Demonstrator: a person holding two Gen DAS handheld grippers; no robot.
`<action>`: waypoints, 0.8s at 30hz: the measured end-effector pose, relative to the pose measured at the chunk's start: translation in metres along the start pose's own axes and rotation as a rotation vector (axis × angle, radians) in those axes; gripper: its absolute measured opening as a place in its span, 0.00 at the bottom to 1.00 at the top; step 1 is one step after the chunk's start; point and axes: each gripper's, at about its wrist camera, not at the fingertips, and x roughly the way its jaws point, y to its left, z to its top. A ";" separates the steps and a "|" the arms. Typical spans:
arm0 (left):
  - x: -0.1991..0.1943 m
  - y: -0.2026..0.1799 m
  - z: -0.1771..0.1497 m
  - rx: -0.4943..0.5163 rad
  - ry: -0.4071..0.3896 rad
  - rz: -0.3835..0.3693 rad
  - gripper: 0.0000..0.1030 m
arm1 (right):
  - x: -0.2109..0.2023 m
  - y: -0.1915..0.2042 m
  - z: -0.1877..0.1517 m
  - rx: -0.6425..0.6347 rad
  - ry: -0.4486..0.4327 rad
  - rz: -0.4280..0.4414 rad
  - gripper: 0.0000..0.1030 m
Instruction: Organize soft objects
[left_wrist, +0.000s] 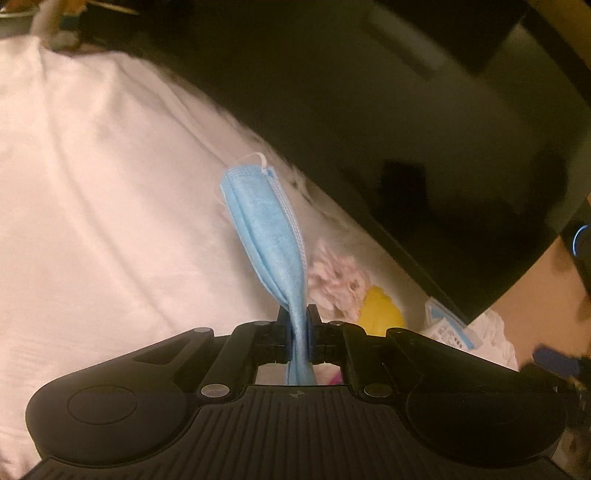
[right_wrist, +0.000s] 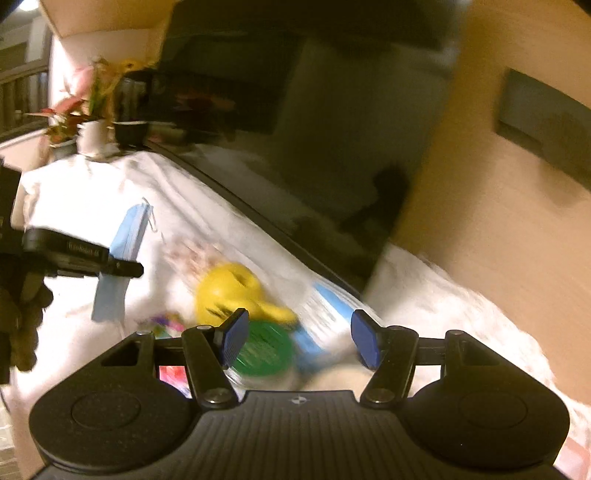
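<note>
Two grippers work over a surface draped in white cloth (left_wrist: 92, 192); whether a desk or a bed lies under it cannot be told. The left gripper (left_wrist: 298, 325) is pinched tight on a folded blue face mask (left_wrist: 269, 236), which sticks out forward from between its fingers, with a white ear loop at the far end. In the right wrist view the same mask (right_wrist: 122, 243) hangs through that gripper, held above the cloth. The right gripper (right_wrist: 297, 338) is spread wide and holds nothing; its blue pads (right_wrist: 234, 336) frame a blurred cluster of things lying on the cloth: a yellow plush toy (right_wrist: 229, 291), a round green lid (right_wrist: 264, 349) and a blue and white packet (right_wrist: 332, 306). A pink fluffy item (left_wrist: 332, 280) lies just beside the yellow toy (left_wrist: 380, 314). A dark screen (right_wrist: 295, 147) stands along the far edge of the cloth. Potted plants (right_wrist: 85, 110) stand at the far left corner.
</note>
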 end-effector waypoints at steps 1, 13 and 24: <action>-0.006 0.004 0.001 0.000 -0.008 0.008 0.09 | 0.006 0.006 0.010 0.003 0.004 0.034 0.60; -0.041 0.030 -0.006 0.001 -0.015 0.061 0.09 | 0.183 0.093 0.060 -0.110 0.279 0.033 0.60; -0.059 0.037 0.006 0.009 -0.049 0.115 0.09 | 0.144 0.092 0.075 -0.161 0.151 0.063 0.09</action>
